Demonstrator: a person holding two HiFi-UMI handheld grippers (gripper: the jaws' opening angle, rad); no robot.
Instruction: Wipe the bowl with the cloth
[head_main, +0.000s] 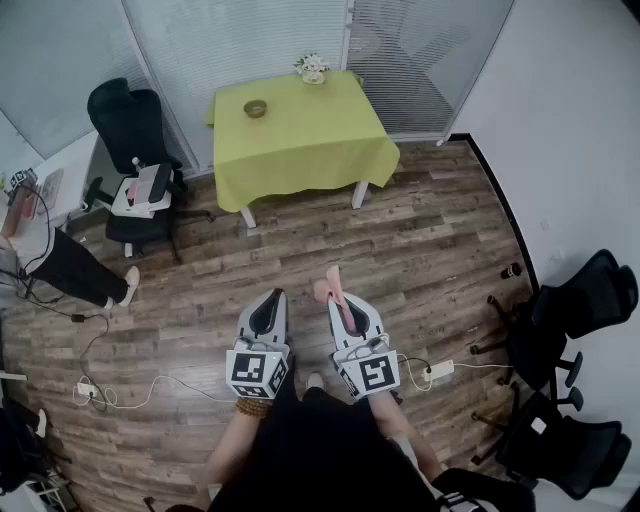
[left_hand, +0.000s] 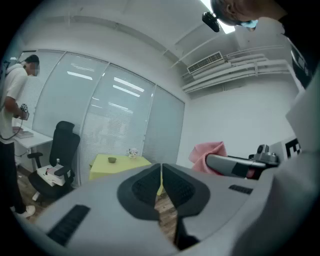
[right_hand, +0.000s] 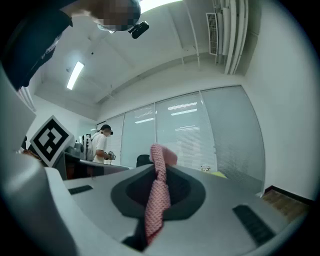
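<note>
Pink cloth (right_hand: 156, 197) sat clamped in right gripper (head_main: 338, 303), ready for wiping; left gripper (head_main: 269, 305) was closed, empty, likely spare to steady the distant bowl (head_main: 256, 108).

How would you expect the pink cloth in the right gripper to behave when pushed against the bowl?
Probably floppy: the pink cloth is pinched into a thin fold by the shut right gripper and bunches beyond it. It looks light, so it should mould to the bowl, though that small bowl might slide.
</note>
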